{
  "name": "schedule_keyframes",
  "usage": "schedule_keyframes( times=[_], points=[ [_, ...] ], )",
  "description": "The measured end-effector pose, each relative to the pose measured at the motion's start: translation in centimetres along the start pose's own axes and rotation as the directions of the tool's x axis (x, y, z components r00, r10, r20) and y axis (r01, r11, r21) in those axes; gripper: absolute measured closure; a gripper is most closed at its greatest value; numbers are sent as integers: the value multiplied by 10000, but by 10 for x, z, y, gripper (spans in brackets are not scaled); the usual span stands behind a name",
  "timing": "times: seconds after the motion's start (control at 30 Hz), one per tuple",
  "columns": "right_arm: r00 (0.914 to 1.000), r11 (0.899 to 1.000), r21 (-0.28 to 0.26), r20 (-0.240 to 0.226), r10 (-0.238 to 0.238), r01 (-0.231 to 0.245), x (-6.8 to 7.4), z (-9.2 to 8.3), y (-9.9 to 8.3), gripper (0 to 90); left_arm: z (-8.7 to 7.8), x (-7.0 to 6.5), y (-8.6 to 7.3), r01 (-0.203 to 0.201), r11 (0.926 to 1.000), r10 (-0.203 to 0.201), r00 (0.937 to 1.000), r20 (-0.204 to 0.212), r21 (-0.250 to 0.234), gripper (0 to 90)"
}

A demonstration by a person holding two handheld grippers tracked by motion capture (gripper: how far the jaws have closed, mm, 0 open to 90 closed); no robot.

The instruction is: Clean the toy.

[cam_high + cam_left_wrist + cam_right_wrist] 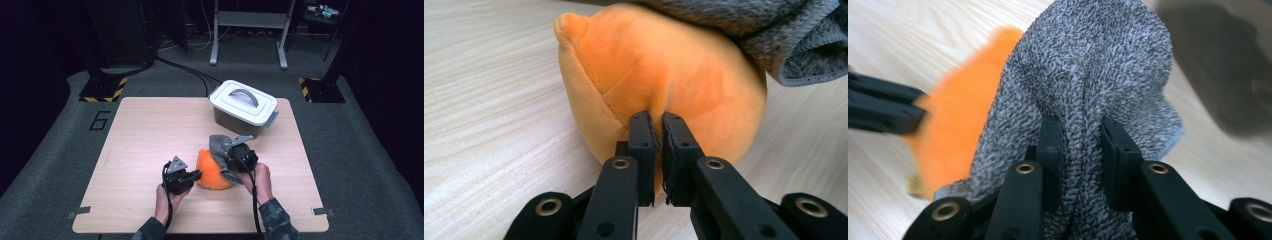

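the orange plush cushion (212, 171) sits on the table (145, 130) near the middle of its near edge, between the two hands, with the grey knit cover (220, 146) draped over its far right side and running off toward the lidded storage box (243, 107) at the far right corner. the left gripper (195, 175) comes in from the cushion's left, its jaws pinched tight on a fold of orange fabric, as the left gripper view shows (657, 150). the right gripper (231, 162) sits on the cushion's right, jaws clamped on a bunched ridge of the grey knit (1083, 145). so the cushion lies straight between the two grips, its long axis running roughly left to right, and the cover's free length trails away toward the far right corner. my reading is that the cover is being worked over or off the cushion; either way the right hand's pull runs along that left-right line while the left hand anchors the plush.
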State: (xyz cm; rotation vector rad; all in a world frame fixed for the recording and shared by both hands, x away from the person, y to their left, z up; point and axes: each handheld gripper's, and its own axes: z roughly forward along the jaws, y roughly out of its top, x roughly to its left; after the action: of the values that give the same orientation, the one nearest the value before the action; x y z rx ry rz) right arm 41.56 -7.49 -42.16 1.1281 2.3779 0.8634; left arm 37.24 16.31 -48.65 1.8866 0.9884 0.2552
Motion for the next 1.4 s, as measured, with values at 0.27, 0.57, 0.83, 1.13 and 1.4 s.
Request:
schedule_keyframes(
  times=[0.27,0.57,0.83,1.13,1.4],
  points=[
    [9995,9995,57,50,306,-306,-8,9,-13,728,-5,4,4,83,10000,-85,9994,333,55,553],
    [9986,9986,33,109,521,-521,-17,16,-12,727,1,2,0,-552,9973,533,9978,398,475,692],
    [9980,9960,-756,-437,452,-484,-5,-8,10,725,1,-1,5,-492,9986,484,9981,379,186,820],
    [9905,9898,-386,-8,-1375,1374,44,9,23,724,1,-4,8,-333,9991,330,9994,112,265,838],
    [9947,9953,-277,457,-918,931,23,6,7,726,1,-2,6,-185,9995,182,9998,125,239,843]
  ],
)
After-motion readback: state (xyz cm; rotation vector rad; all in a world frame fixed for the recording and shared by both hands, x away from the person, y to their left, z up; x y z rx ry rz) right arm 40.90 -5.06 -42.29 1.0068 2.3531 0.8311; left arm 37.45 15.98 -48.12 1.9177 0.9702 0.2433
